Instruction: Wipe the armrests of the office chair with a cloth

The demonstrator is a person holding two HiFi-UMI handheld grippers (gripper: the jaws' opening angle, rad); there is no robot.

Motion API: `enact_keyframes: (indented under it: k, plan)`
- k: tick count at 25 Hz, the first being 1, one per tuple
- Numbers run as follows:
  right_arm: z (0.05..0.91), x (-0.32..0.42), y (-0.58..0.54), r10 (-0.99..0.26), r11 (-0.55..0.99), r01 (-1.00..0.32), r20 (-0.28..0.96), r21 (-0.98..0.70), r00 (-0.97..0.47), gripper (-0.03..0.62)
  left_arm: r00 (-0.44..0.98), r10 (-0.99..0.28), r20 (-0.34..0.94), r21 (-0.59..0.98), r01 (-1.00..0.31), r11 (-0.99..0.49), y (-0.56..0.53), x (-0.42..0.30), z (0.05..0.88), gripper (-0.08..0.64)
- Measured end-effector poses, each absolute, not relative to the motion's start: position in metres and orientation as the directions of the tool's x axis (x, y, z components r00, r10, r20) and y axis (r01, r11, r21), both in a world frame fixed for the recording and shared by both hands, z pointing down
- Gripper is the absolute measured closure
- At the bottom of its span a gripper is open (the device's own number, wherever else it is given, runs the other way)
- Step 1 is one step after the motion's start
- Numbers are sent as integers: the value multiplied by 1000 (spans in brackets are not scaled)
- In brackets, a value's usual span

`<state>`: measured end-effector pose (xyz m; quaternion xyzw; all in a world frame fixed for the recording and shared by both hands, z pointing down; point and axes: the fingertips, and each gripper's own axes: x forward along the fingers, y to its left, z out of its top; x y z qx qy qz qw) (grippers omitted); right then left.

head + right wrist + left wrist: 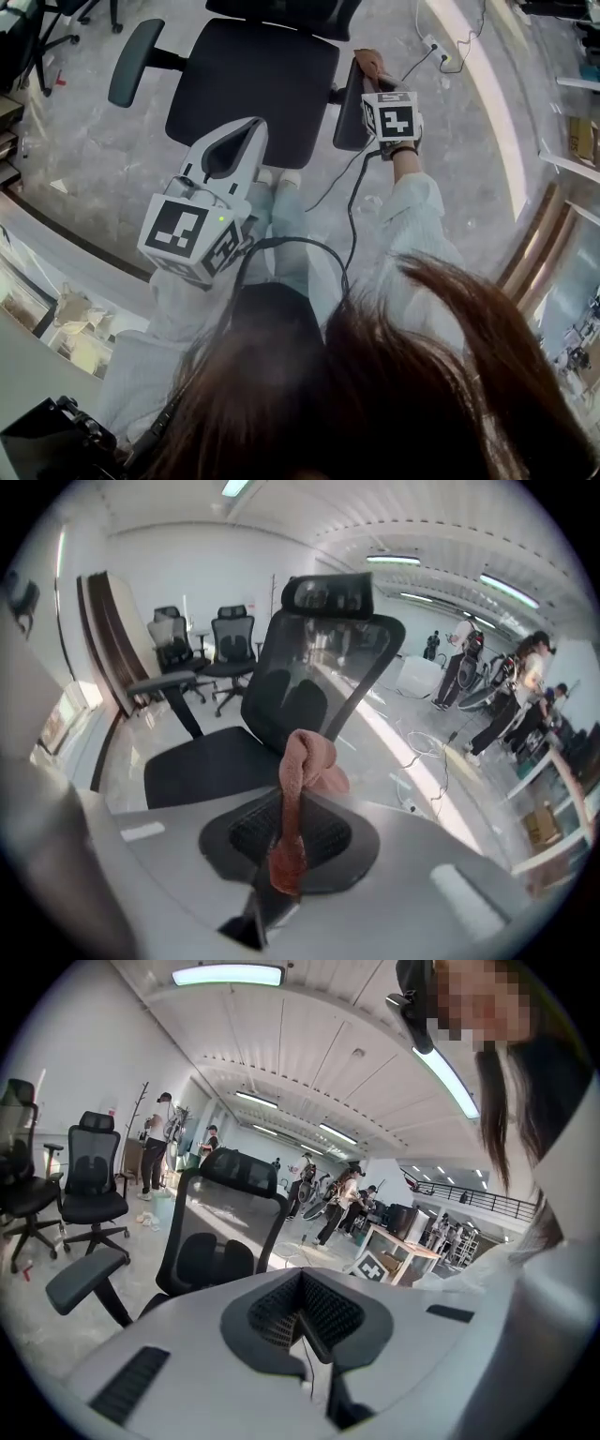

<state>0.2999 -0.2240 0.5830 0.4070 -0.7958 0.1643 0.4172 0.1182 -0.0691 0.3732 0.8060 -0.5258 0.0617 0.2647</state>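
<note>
Right tongs (286, 855) clamped on pink cloth (306, 761), over armrest (348, 117)

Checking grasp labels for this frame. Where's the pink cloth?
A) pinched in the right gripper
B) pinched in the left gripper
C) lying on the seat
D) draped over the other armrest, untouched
A: the right gripper view shows the right gripper shut on the pink cloth, and the head view puts it at the armrest on that side. The left gripper is shut on nothing.
</note>
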Motion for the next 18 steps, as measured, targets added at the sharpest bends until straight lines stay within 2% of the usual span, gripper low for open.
enact_keyframes:
  k: [4,7,9,13,18]
  plan:
    - [499,286,-182,-580,543,-822,630,-172,-516,560,433,-848,305,334,-883,-330,-56,114,330,557]
    - [443,266,-158,-583,525,-748,468,-407,-664,560,434,-863,260,314,-883,-350,-68,114,310,557]
    - [403,252,-142,-580,548,-677,360,-492,-731,560,438,-868,234,305,-881,-363,-78,116,298,557]
    - [336,235,-114,-596,617,-607,207,-501,-776,560,457,-871,182,288,-872,-397,-87,123,277,557]
    - [281,238,-74,-615,671,-609,142,-423,-776,560,458,-878,138,284,-868,-408,-71,131,250,557]
